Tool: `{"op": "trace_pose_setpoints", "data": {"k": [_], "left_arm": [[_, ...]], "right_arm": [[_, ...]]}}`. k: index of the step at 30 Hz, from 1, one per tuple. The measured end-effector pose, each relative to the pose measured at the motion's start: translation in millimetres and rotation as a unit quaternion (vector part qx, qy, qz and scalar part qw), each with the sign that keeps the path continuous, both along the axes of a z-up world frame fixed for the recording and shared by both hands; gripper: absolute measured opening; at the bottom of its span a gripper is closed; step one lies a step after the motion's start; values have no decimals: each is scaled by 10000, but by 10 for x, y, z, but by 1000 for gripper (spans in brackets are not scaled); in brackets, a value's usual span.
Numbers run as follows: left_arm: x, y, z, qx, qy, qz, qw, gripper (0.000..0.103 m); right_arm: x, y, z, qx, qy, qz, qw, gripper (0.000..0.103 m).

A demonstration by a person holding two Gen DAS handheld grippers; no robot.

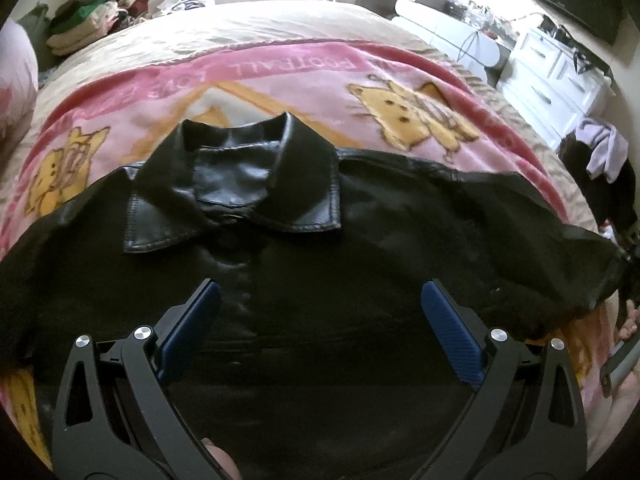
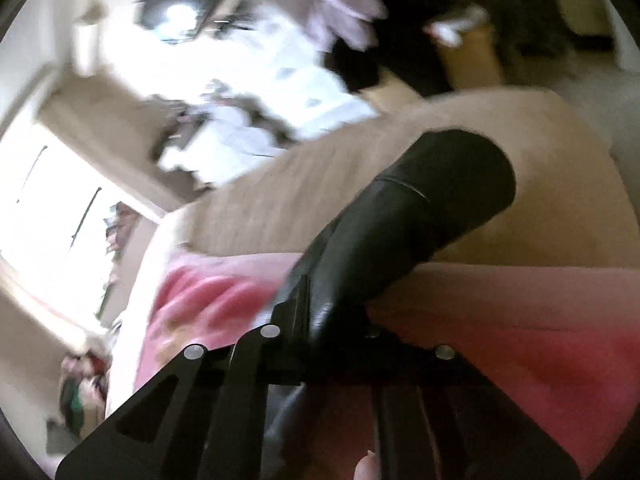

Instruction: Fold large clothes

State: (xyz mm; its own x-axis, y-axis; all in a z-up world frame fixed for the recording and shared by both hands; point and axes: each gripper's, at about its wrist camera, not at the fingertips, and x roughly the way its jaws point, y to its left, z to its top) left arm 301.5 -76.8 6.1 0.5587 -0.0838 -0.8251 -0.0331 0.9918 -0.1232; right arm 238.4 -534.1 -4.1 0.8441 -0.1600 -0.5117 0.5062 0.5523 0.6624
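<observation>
**A:** Where is the jacket, and which way does it lie from your tongs?

**B:** In the left wrist view, the black leather jacket (image 1: 320, 240) lies flat on the bed's pink blanket (image 1: 304, 80). It fills the middle and lower frame, collar (image 1: 236, 188) toward the top. Its long line, shoulder to shoulder with the sleeves out, runs left to right across the picture. Your left tongs (image 1: 320, 304) are spread wide over the chest, directly below the collar, pinching nothing.

**A:** And your right tongs?

**B:** In the blurred right wrist view, your right tongs (image 2: 316, 316) are pressed together, pinching the sleeve (image 2: 400, 220). The sleeve runs from the tongs at lower centre up toward the right of the frame, its end lifted off the blanket.

**A:** Which hand is nearer for the fold?

**B:** Your right, I judge: it already has the sleeve, which likely needs carrying across the jacket's body.
</observation>
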Motion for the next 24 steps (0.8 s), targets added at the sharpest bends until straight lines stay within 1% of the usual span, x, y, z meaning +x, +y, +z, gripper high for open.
{"op": "trace_pose_setpoints", "data": {"k": [2,3,5,8,12,14,16,17,18,20,21,22,23,24], "left_arm": [[-15,72,44,-63,-21,42,10000,94],[-21,110,68,-102,-27,58,9999,94],[-42,203,131,-229,-75,64,9997,94],[-81,321,231,-414,-162,17,9990,94],[-125,496,376,-836,-218,-4,9963,94],[-167,591,481,-984,-311,-6,9947,94],[-208,678,580,-1125,-400,-15,9928,94],[-240,744,644,-1248,-461,-11,9911,94],[-278,818,710,-1392,-520,-12,9889,94],[-361,960,831,-1654,-633,-34,9842,94],[-404,1027,885,-1757,-692,-42,9820,94],[-480,1145,968,-1893,-798,-21,9787,94],[-540,1242,1027,-1967,-872,2,9766,94],[-581,1316,1070,-2005,-928,32,9753,94]], "right_arm": [[37,156,170,-191,-295,338,9988,7],[39,267,280,-319,-507,579,9965,7],[70,469,450,-581,-745,970,9908,7],[100,797,729,-951,-1217,1582,9753,6],[81,1347,1044,-1405,-1728,2414,9445,6],[65,1645,1172,-1629,-1959,2841,9243,6],[1,1996,1273,-1775,-2182,3324,9002,6],[-11,2129,1305,-1835,-2243,3520,8900,6],[-26,2315,1327,-1899,-2304,3783,8762,6],[-51,2581,1340,-1970,-2376,4169,8549,6],[-88,2787,1344,-2037,-2416,4428,8391,6],[-98,2889,1336,-2099,-2424,4604,8278,6],[-125,3075,1305,-2173,-2393,4850,8126,6],[-138,3196,1276,-2231,-2345,5019,8021,6]]}}
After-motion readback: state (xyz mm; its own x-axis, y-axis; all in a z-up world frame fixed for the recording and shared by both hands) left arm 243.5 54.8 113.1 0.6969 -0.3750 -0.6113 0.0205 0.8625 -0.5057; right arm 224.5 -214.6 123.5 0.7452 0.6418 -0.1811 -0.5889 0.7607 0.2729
